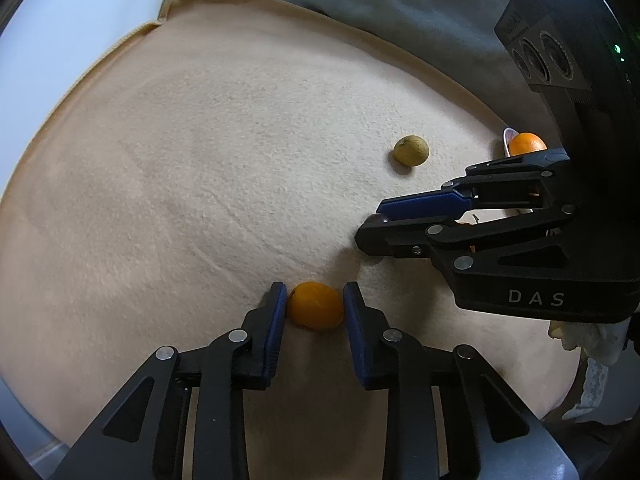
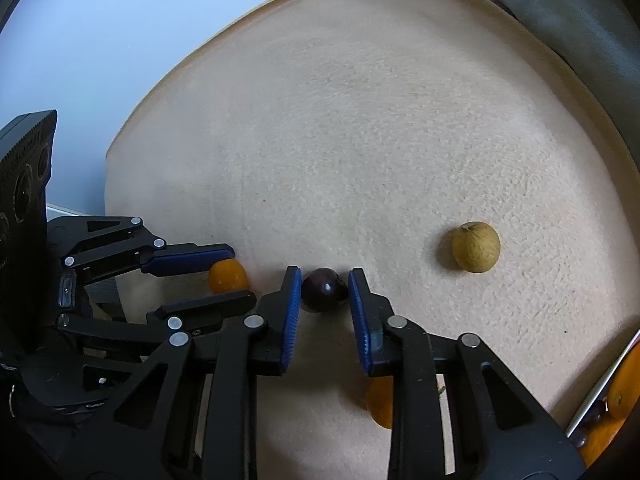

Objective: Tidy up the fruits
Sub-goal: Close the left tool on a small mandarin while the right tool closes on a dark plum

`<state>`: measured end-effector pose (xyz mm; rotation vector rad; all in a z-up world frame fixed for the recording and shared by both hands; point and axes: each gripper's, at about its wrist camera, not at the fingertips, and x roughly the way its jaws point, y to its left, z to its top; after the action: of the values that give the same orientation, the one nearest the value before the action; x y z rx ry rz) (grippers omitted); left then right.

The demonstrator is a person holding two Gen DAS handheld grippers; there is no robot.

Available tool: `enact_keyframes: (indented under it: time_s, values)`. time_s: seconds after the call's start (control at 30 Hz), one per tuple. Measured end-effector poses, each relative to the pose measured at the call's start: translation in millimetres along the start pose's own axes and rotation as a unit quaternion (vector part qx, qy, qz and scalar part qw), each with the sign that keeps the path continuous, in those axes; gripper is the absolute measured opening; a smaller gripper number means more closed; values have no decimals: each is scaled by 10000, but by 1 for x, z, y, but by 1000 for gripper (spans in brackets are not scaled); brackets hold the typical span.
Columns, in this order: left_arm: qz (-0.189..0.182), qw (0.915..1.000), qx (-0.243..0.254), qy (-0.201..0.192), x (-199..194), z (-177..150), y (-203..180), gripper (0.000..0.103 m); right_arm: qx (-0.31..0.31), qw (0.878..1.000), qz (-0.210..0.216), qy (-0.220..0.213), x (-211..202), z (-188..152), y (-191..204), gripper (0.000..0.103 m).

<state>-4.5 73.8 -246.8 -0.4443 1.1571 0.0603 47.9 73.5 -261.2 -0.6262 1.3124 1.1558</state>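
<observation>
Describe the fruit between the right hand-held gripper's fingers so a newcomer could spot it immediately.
On the beige cloth, look between the blue pads of the right hand-held gripper. There sits a small dark purple fruit. It is glossy and nearly black, unlike the orange fruit to its left and the rough yellow-brown fruit to its right.

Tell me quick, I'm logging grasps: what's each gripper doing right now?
Left gripper: shut on the orange, pads touching both sides.
Right gripper: around the plum, contact unclear.
</observation>
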Motion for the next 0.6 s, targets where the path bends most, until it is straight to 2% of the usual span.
enact_keyframes:
  time_s: [0.37, 0.6]
  values:
    - [55, 10000, 11, -2, 0, 0, -1, 25, -57, 10000, -9, -67, -4, -5, 1, 24]
    - [87, 10000, -19, -36, -4, 3, -4, 25, 36, 9997, 11, -244, -23, -14, -2, 24]
